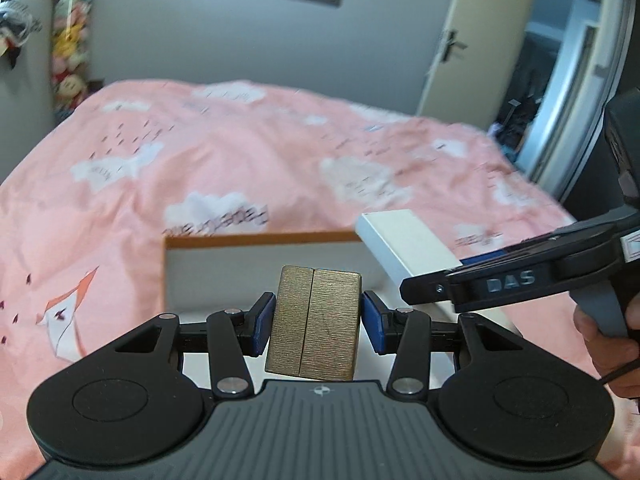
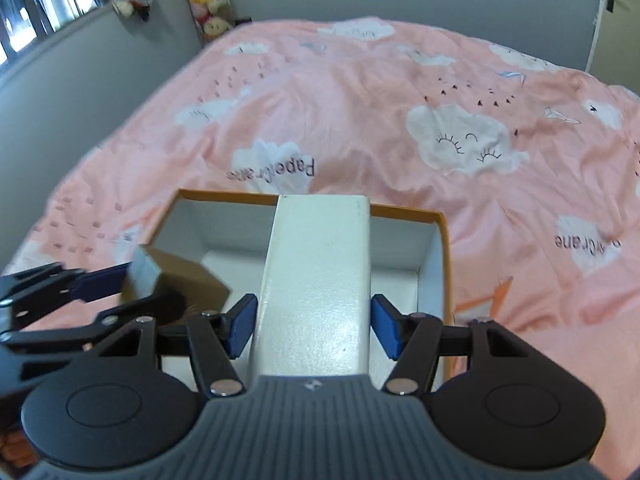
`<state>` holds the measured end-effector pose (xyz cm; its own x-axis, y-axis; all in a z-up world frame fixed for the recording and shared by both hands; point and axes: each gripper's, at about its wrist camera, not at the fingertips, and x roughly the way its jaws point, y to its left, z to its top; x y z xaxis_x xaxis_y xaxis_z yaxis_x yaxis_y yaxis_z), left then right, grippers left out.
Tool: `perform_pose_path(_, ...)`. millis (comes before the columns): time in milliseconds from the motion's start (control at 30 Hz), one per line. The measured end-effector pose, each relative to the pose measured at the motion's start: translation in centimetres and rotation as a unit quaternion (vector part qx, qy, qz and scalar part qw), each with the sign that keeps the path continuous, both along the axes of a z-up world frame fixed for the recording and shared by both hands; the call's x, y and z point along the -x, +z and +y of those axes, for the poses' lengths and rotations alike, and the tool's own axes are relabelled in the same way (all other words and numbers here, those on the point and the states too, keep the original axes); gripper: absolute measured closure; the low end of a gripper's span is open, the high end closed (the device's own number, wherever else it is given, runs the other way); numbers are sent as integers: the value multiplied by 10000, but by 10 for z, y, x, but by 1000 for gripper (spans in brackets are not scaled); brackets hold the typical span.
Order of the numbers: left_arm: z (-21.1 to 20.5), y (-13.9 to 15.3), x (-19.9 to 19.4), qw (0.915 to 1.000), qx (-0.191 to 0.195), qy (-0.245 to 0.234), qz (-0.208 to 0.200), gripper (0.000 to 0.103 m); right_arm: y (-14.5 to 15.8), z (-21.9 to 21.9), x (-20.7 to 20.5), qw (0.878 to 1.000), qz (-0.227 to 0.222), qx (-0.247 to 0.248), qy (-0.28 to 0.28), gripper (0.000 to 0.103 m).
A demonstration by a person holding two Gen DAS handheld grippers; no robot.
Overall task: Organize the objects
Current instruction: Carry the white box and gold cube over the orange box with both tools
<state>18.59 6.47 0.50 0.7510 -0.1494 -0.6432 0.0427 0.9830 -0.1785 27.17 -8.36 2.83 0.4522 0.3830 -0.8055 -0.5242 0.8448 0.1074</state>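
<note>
I am holding two small boxes above an open cardboard box [image 2: 434,248] that sits on a bed. Its outside is orange-brown and its inside is white, and in the view from my right wrist its floor looks bare.

My left gripper [image 1: 316,316] pinches a gold-brown box [image 1: 314,322] with a brushed, lined face and a seam down its middle. The blue pads [image 1: 264,326] press against its two sides. In the right wrist view the same small box [image 2: 176,280] hangs over the left side of the open box, near its left wall.

My right gripper [image 2: 310,326] pinches a long white box [image 2: 316,280], its blue pads tight on both long sides. The white box points away from me and reaches across the open box to its far rim. In the left wrist view the white box [image 1: 404,240] sits just to the right of the gold-brown one, apart from it, and my right hand [image 1: 612,344] shows at the right edge, wrapped round the grip handle.

The bed is covered by a pink quilt [image 2: 360,100] printed with white clouds, small dark birds and paper cranes. The open box lies near the quilt's near edge. Beyond the bed is a grey wall, with a row of soft toys [image 1: 70,40] at its far left corner and a door [image 1: 476,36] ajar at the far right.
</note>
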Motion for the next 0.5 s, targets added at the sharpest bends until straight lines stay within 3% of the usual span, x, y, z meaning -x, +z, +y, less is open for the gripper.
perform_pose_path(233,15,-35,-12,9984,-310,214,428,50,-67,38,-34,9967,357,721,135,40)
perform_pose_path(500,28,-45,-10,9972,-355,279,595,50,-111,64,-47,9882,673,1308,434,39)
